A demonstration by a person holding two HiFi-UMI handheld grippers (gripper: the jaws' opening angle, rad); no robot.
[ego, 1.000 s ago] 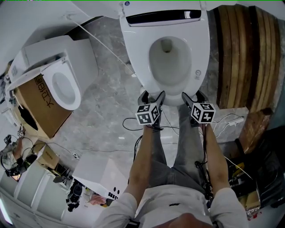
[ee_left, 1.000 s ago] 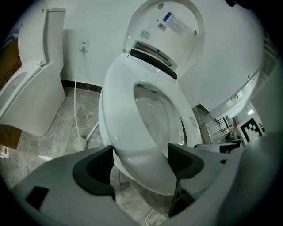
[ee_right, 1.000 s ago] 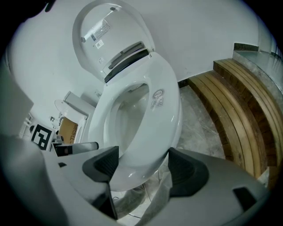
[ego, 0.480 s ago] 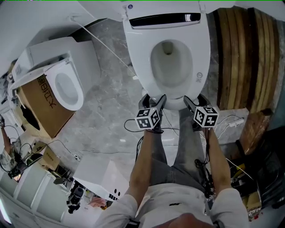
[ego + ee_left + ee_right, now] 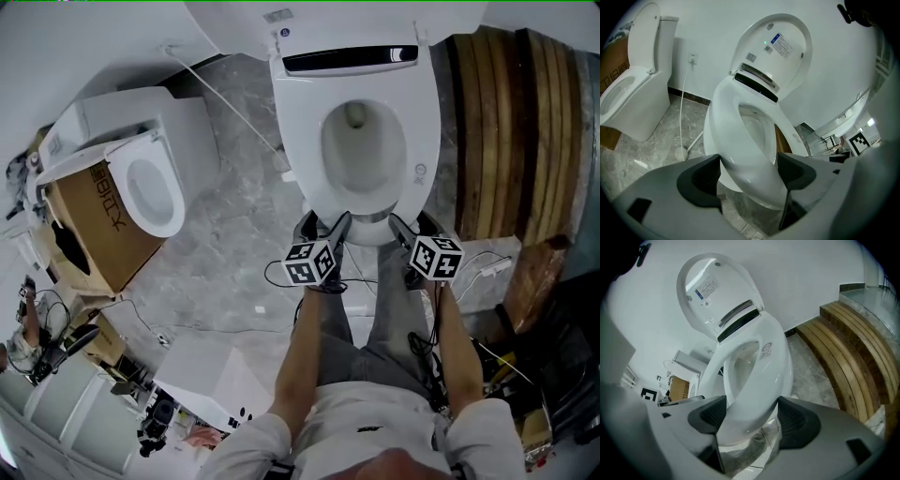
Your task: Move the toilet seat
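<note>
Nearest, we list the person's legs (image 5: 361, 314) in grey trousers, with a forearm (image 5: 300, 366) reaching forward on either side.

Left gripper (image 5: 322, 225) – marker cube (image 5: 311, 261) on top. We see the jaws wide apart in its own view, with the front rim of the toilet standing between the dark pads (image 5: 705, 176). We find nothing clamped, and we cannot tell whether a pad touches the rim.

Right gripper (image 5: 413, 228) – cube (image 5: 435, 258) on top, just right of the left one. Its jaws are equally wide and straddle the same front rim from the right side, without closing on it.

Seat (image 5: 425, 131): white, lying flat on the bowl (image 5: 364, 150), its front edge at the two grippers.

Lid (image 5: 783, 51): raised, leaning back at the far wall, a label on its inner face.

Floor (image 5: 225, 244): grey marbled tile, with thin cables (image 5: 281, 277) trailing near the feet.

Left of the toilet, well apart, we note a second toilet (image 5: 150, 192) beside a cardboard box (image 5: 89, 225).

Right of the toilet stand curved wooden steps (image 5: 506, 122).
</note>
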